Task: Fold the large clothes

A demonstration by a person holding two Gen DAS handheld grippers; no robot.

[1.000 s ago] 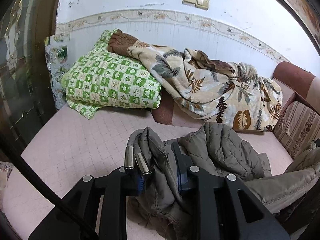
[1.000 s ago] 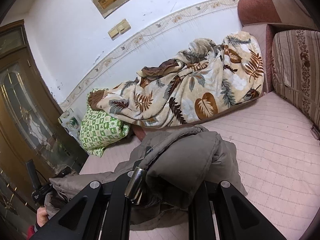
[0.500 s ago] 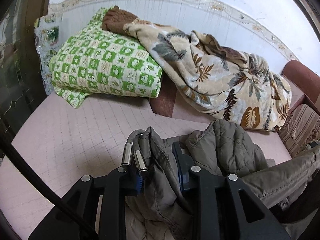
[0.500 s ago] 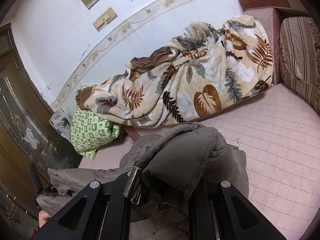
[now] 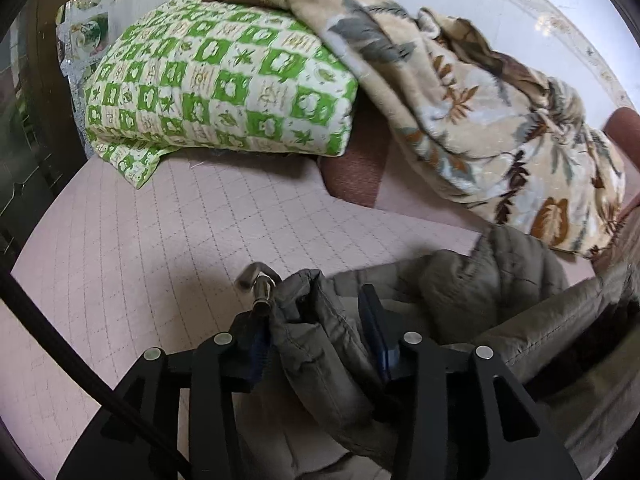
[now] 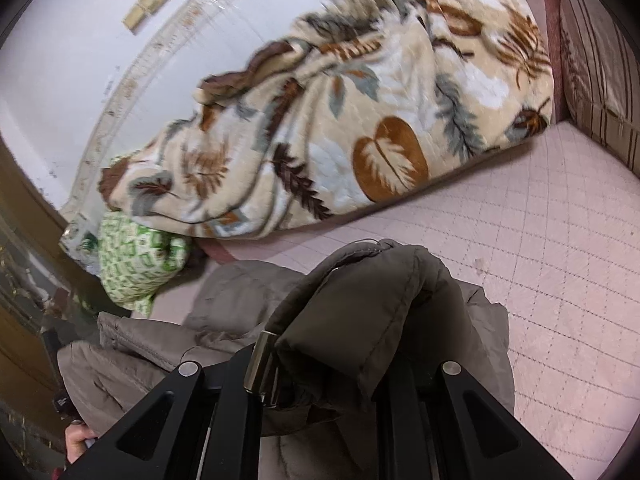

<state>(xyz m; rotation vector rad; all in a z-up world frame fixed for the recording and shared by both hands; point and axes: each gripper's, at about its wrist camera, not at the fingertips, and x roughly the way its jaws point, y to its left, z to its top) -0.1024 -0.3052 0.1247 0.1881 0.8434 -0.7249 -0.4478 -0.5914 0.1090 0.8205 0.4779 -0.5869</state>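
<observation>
Two soft heaps crowd the far side of the bed [image 5: 168, 248]: a green checked pillow [image 5: 216, 80] and, lapping over its top, a leaf-print blanket [image 5: 480, 116] that runs along the wall [image 6: 72, 64] to a striped cushion [image 6: 600, 72]. A brown bolster [image 5: 356, 168] shows between pillow and blanket. A black cable [image 5: 60, 344] crosses the lower left of the left view.

The jacket [image 5: 500, 276] (grey-brown, quilted, bulky) lies bunched on the pink quilted cover at the near edge, its bulk hiding much of the bed just ahead of both tools.

The left gripper [image 5: 316, 320] has a thick fold of the jacket wedged between its fingers [image 5: 374, 328], which are pressed in on the padding from both sides; two metal cord ends [image 5: 258, 284] stick out beside the left finger. The right gripper [image 6: 328, 364] likewise clamps a rolled fold of the jacket, the cloth draping over and hiding its right finger, a metal cord end [image 6: 260, 360] against the left one.

Both grippers point forward and slightly down toward the bed, the jacket stretched between them.
</observation>
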